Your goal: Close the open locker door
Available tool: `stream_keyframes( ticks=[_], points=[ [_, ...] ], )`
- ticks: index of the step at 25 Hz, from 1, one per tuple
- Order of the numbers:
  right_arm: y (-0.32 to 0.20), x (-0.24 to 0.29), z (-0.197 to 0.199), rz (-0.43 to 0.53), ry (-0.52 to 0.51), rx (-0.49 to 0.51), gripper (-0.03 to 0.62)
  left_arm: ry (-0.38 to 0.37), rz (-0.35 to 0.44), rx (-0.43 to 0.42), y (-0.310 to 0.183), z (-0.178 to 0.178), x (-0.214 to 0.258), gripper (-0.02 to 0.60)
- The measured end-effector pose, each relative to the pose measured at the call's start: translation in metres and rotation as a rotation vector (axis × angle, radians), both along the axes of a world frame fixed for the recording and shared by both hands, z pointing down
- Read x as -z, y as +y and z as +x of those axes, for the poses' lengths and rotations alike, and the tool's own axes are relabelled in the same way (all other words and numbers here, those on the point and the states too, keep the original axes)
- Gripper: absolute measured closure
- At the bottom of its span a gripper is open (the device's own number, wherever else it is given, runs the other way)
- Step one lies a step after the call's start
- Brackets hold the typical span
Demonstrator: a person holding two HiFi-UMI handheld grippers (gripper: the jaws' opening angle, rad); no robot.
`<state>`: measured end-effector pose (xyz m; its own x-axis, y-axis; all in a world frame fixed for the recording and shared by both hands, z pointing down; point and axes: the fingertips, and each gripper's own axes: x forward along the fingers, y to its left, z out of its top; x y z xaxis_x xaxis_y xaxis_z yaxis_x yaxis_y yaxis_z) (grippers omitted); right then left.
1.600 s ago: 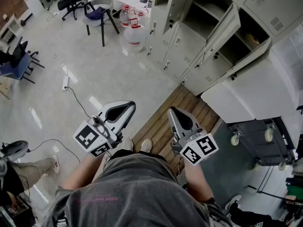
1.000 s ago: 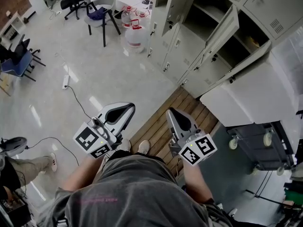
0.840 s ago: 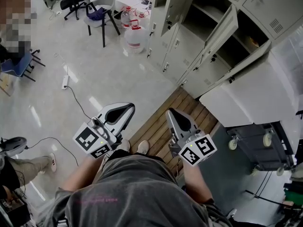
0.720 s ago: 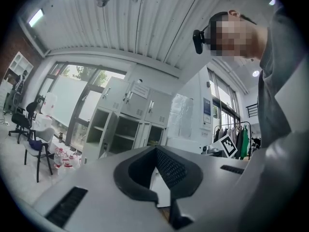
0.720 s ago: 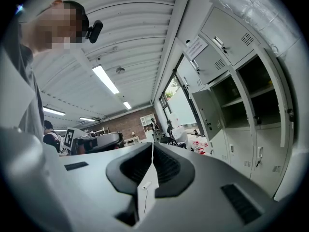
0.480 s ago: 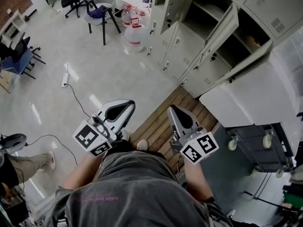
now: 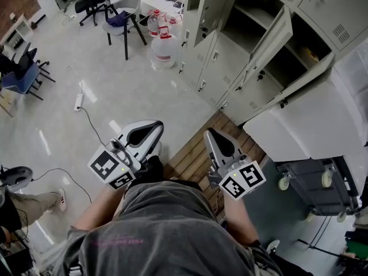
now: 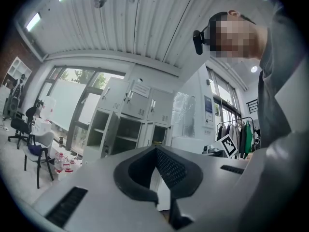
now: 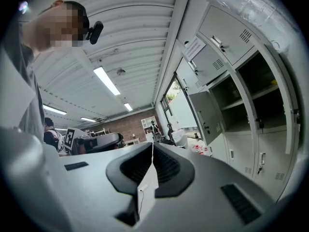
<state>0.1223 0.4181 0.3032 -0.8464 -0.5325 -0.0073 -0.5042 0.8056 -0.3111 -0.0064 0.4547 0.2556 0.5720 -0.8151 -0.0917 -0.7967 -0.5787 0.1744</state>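
Note:
A bank of grey lockers (image 7: 247, 50) fills the upper right of the head view, with several doors standing open; one open door (image 7: 270, 39) juts out over dark shelves, another (image 7: 210, 7) hangs further left. My left gripper (image 7: 150, 132) and right gripper (image 7: 211, 138) are held side by side in front of the person's body, well short of the lockers, both shut with nothing between their jaws. The left gripper view shows the lockers (image 8: 120, 129) ahead beyond the closed jaws. In the right gripper view an open door (image 9: 207, 115) stands to the right of the closed jaws.
A wooden pallet (image 7: 195, 154) lies on the floor under the grippers. Water jugs (image 7: 163, 42) and a chair (image 7: 123, 16) stand left of the lockers. A power strip with cable (image 7: 79, 101) lies on the floor. A wheeled cart (image 7: 313, 183) stands at right, another person's leg (image 7: 34, 203) at lower left.
The person has stepped forward toward the lockers; the shoes seen earlier on the pallet are now hidden under the body. Both grippers stayed shut and moved along with the body.

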Motion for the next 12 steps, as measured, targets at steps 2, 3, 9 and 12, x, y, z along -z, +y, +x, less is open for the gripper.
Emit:
stream_keyframes(
  ticks=[2,3,9,12],
  points=[
    [-0.010,-0.007,-0.001,0.008,0.003,0.003,0.571,0.002,0.008,0.002,-0.011,-0.002,-0.008,0.568],
    [-0.016,-0.012,-0.002,0.012,0.006,0.004,0.571,0.004,0.010,0.004,-0.017,-0.003,-0.012,0.568],
    [-0.052,-0.044,-0.010,0.005,0.021,0.005,0.571,0.017,-0.001,0.010,-0.054,-0.013,-0.046,0.568],
    [-0.074,-0.054,-0.019,0.012,0.020,-0.001,0.571,0.016,-0.003,0.009,-0.075,-0.023,-0.059,0.568]
  ],
)
